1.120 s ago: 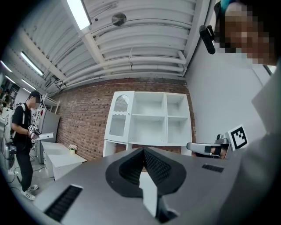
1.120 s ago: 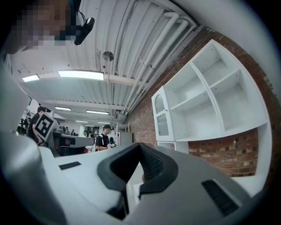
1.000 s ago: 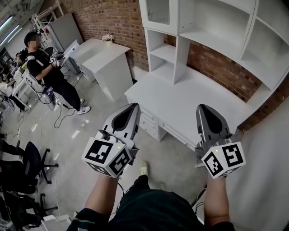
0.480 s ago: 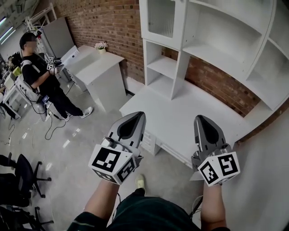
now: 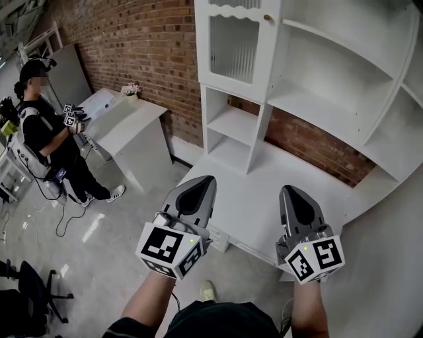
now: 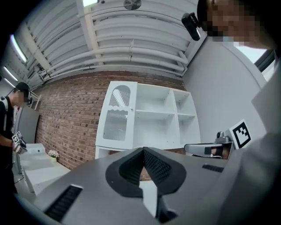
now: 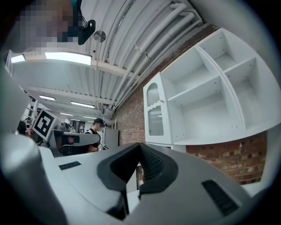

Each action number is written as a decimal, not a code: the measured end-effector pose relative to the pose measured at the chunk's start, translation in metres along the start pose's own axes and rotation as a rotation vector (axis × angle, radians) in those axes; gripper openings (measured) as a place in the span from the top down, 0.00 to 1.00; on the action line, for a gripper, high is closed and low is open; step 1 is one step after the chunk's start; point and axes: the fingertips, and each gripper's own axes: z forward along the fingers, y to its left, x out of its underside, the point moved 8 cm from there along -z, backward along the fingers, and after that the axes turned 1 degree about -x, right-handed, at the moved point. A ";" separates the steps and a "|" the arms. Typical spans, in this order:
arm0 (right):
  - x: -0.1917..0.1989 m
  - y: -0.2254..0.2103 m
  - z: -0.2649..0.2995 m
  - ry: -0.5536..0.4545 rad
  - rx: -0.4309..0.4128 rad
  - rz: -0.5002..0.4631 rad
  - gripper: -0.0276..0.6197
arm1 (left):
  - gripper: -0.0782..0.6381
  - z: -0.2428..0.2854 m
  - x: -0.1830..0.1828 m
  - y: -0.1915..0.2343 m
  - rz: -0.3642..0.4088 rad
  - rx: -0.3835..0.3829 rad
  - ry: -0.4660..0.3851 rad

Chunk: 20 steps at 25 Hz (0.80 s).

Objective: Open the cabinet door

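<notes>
The white cabinet door [image 5: 234, 49] has a ribbed glass pane and a small knob [image 5: 268, 18] at its upper right corner. It stands closed on the shelf unit above the white desk [image 5: 264, 178]. My left gripper [image 5: 201, 185] and right gripper [image 5: 293, 196] hover side by side over the desk's front edge, well short of the door, both shut and holding nothing. In the left gripper view the door [image 6: 117, 118] shows above the closed jaws of the left gripper [image 6: 143, 150]. In the right gripper view the door [image 7: 154, 112] stands beyond the right gripper [image 7: 139, 146].
Open shelves [image 5: 330, 72] fill the unit to the door's right, backed by a brick wall [image 5: 152, 46]. A white side table [image 5: 125, 129] with a flower pot [image 5: 130, 90] stands at the left. A person [image 5: 39, 132] holding grippers stands beyond it. An office chair [image 5: 26, 290] sits at lower left.
The head view has tilted up, so the cabinet door has come fully into view. Both grippers have stayed shut and edged slightly lower in the view.
</notes>
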 end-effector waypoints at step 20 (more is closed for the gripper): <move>0.000 -0.083 0.133 -0.043 -0.008 -0.009 0.95 | 0.88 0.179 -0.056 0.053 0.160 0.038 -0.082</move>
